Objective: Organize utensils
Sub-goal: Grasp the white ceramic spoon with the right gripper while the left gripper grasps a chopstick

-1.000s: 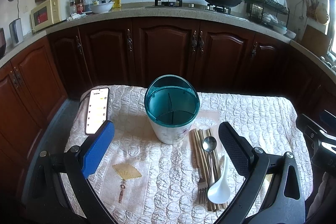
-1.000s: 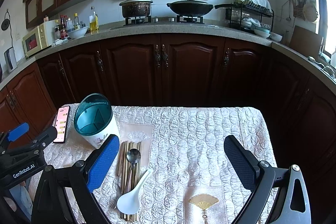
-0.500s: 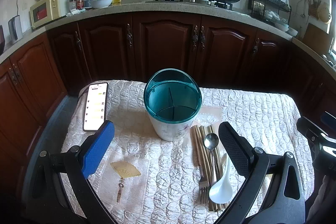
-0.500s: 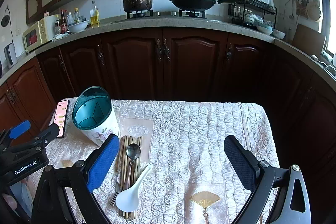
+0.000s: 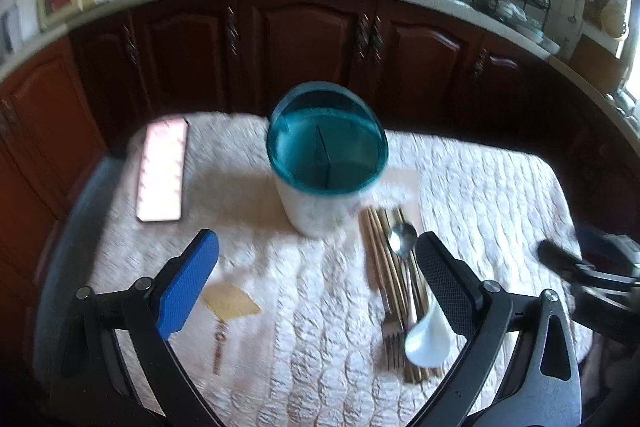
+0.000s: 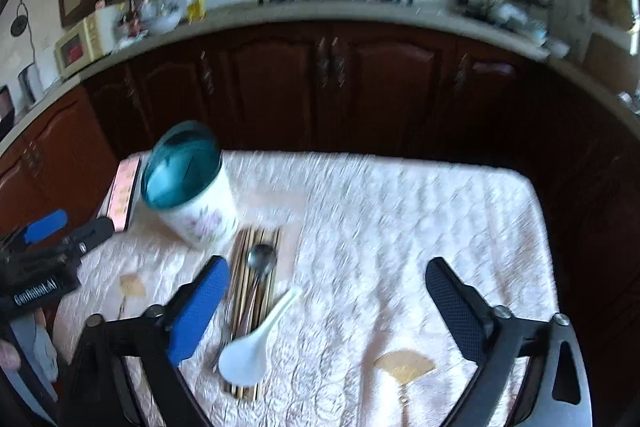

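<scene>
the left tool (image 5: 318,259) has a black frame with round silver screws, one blue textured pad and one black meshed pad. the right tool (image 6: 326,279) is built the same, blue pad on its left finger. white "genrobot.ai" lettering marks the left tool's black body.

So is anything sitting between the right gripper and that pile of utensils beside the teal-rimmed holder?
Nothing visible: the right gripper, jaws closing and empty, hangs above the white ceramic spoon, steel spoon and chopsticks. The teal-rimmed white holder stands behind.
</scene>
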Demonstrator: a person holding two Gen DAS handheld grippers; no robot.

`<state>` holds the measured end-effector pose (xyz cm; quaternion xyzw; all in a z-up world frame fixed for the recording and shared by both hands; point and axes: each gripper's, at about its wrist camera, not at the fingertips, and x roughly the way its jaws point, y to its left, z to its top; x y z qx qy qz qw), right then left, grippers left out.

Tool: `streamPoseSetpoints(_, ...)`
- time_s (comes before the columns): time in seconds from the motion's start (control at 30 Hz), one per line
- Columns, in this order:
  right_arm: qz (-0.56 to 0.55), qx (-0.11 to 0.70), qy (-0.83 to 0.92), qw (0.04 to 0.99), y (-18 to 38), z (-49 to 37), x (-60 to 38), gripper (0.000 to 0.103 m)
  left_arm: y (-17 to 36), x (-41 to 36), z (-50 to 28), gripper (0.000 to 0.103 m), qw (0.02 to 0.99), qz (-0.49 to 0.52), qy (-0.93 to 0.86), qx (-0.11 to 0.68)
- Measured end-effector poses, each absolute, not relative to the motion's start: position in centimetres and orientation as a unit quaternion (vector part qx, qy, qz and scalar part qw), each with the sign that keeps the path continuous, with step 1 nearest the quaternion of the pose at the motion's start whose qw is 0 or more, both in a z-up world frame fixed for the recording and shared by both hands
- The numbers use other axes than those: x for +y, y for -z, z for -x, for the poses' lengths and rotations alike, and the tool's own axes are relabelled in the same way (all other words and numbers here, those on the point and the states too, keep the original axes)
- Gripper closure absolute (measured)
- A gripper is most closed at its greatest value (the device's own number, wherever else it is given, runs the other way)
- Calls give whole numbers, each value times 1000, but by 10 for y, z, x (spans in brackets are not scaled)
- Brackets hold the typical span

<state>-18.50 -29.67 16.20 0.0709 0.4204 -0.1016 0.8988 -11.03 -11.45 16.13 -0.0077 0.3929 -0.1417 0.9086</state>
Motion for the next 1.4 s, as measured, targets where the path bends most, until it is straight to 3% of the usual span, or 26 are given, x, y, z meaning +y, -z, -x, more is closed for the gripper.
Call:
streamPoseSetpoints(0.1, -129, 468, 53, 873, -122, 172, -305, 47, -138, -112, 102, 21, 886, 27, 165, 433)
streamPoseSetpoints(0.47, -285, 530, -2, 799, -20, 128, -333, 62, -77, -147, 70, 41, 831, 47, 225, 506)
streamPoseSetpoints(0.53, -319, 527, -19, 788, -9, 123, -338, 68, -68, -154, 61, 48, 824, 52, 229, 515)
streamPoseSetpoints(0.6, -330, 526, -28, 784, -3, 119, -338, 84, -57, -162, 52, 53, 817, 54, 228, 526)
streamPoseSetpoints(0.8, -325, 516, -39, 791, -11, 124, -340, 93, -32, -183, 36, 86, 796, 54, 238, 554)
streamPoseSetpoints(0.9, -325, 510, -37, 795, -19, 132, -349, 93, -31, -189, 34, 93, 794, 57, 250, 551)
streamPoseSetpoints(1.4, -292, 539, -12, 790, -26, 184, -365, 93, -37, -138, 104, 97, 771, -15, 253, 584)
